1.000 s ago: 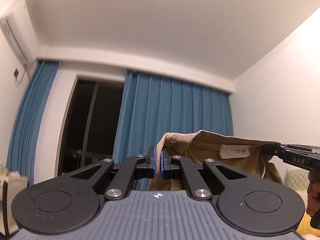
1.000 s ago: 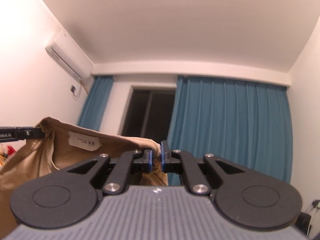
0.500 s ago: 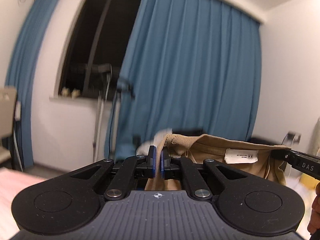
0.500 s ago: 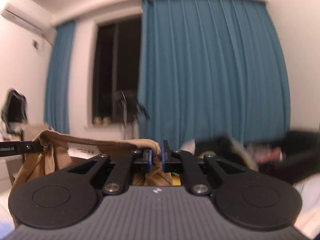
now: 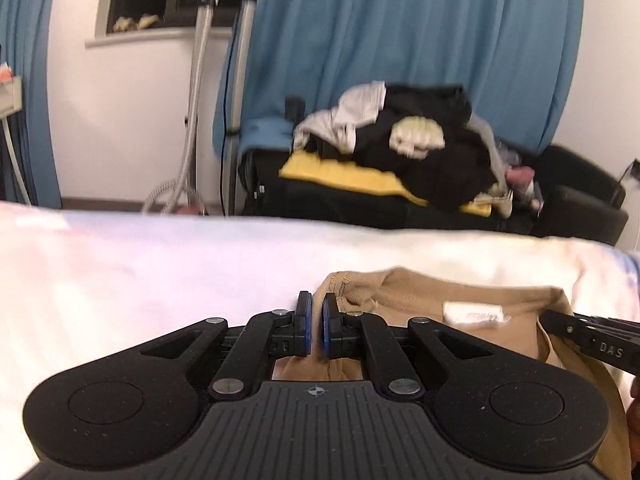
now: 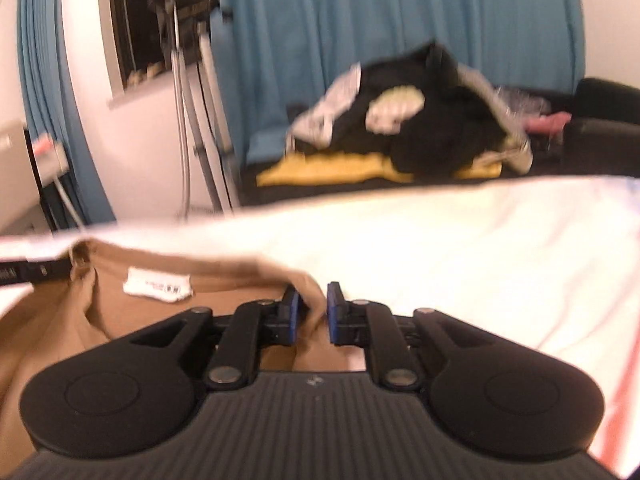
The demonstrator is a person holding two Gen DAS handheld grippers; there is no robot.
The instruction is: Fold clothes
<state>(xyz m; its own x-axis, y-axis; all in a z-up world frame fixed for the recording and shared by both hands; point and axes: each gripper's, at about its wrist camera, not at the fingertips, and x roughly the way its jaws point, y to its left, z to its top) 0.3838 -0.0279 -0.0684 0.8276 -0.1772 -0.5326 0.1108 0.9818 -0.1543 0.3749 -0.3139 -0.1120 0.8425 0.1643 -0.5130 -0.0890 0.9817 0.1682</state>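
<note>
Garment: a tan shirt [image 5: 404,300], neck edge up, its white label [image 5: 474,314] facing the cameras, draped down onto the white bed [image 5: 160,264]
Place: the shirt sits at the near side of the bed, collar stretched between the two grippers, body bunched below them
Left gripper [image 5: 316,330]: at the shirt's left shoulder corner; jaws a narrow slit apart with tan cloth running between them, so it reads as a pinch on the fabric
Right gripper [image 6: 312,314]: at the other shoulder corner; its jaws have just been opening, a fold of the shirt lies in the gap against the left pad, and the right pad looks clear of it, though blur makes this uncertain
Beyond the bed: a dark sofa [image 5: 576,208] heaped with a clothes pile [image 5: 420,148], blue curtain [image 5: 400,28] behind
Handling: light, soft knit, limp; it will sag and crease wherever it is unsupported and slide easily over the sheet
Where to hold: the ribbed collar seam and shoulder seams are the firmest edges; pinching there at both corners should keep it spread
Step, as I judge it: laying the shirt flat on the bed before the first fold
</note>
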